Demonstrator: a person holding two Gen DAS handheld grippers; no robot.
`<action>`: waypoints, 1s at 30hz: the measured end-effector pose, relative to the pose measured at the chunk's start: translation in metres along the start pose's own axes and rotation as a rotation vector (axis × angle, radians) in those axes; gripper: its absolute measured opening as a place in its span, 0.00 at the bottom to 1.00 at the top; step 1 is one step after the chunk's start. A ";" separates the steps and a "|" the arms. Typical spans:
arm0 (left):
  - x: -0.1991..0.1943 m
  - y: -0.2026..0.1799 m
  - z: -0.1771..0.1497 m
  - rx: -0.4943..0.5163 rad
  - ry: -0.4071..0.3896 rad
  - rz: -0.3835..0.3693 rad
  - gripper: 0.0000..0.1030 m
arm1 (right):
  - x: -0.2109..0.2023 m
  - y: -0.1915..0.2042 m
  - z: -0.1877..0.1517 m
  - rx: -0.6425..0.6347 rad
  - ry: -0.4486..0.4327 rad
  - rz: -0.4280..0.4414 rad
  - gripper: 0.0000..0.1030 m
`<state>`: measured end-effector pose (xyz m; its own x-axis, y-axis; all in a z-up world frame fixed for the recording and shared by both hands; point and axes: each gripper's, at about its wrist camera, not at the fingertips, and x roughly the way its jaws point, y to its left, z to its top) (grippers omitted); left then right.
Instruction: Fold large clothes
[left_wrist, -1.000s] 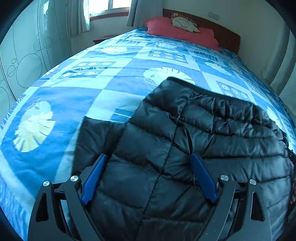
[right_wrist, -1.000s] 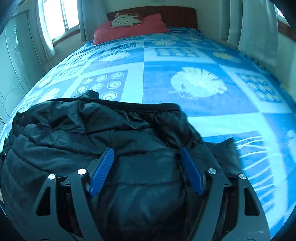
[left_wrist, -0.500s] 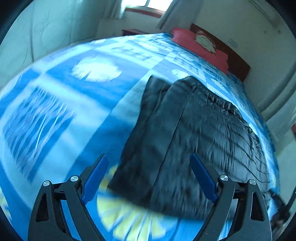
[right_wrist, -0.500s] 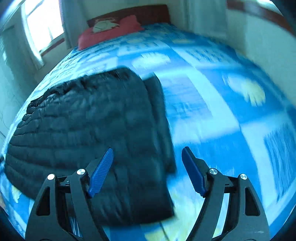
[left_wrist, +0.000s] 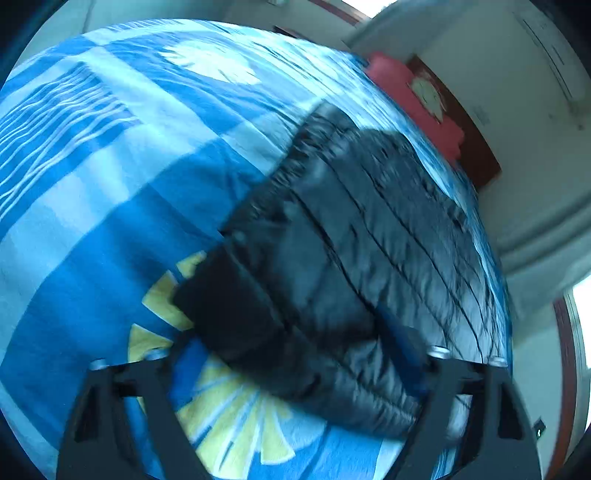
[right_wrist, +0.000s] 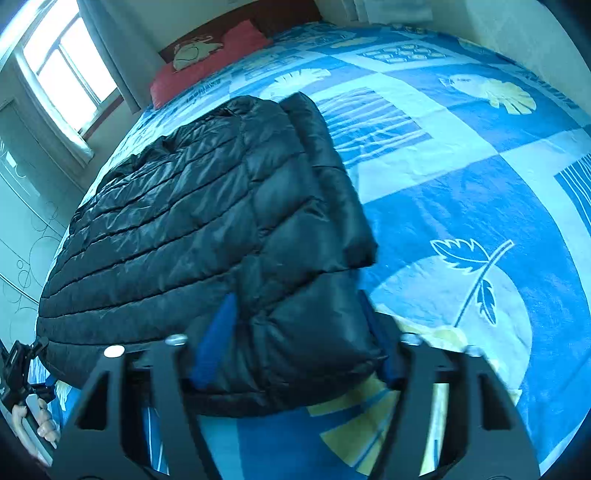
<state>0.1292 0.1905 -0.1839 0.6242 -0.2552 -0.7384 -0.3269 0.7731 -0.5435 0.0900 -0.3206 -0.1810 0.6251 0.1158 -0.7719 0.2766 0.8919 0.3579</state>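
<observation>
Jacket (right_wrist: 184, 221) on the bed, one claw at each near corner

Black, quilted, lying flat on the blue patterned bedspread (right_wrist: 461, 166). Fills the left half of the right wrist view, and runs from the centre to the right side of the left wrist view. Red pillow (right_wrist: 207, 66) far behind it, at upper left of the right wrist view.

Right gripper (right_wrist: 295, 306) at the bottom centre of its frame, jaws just been closing. Blue pads pressed on both sides of the thick near corner, so clenched on the jacket.

Left gripper (left_wrist: 291, 339) at the bottom of its frame, jaws also just been closing, with the other near corner between them. Right pad against the quilting, left pad over a yellow print of the bedspread. Much blurred there: cannot tell if grasping or released
</observation>
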 end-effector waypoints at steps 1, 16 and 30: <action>0.000 0.001 0.000 -0.003 -0.002 -0.002 0.57 | -0.001 0.003 0.000 -0.005 -0.007 0.013 0.39; -0.049 -0.012 -0.023 0.122 -0.042 0.027 0.26 | -0.043 0.002 -0.018 -0.035 -0.049 0.077 0.16; -0.079 -0.001 -0.052 0.149 -0.036 0.063 0.26 | -0.069 -0.016 -0.055 -0.043 -0.033 0.078 0.16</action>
<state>0.0433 0.1798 -0.1461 0.6315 -0.1846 -0.7531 -0.2589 0.8653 -0.4292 0.0025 -0.3190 -0.1624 0.6676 0.1722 -0.7244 0.1944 0.8988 0.3928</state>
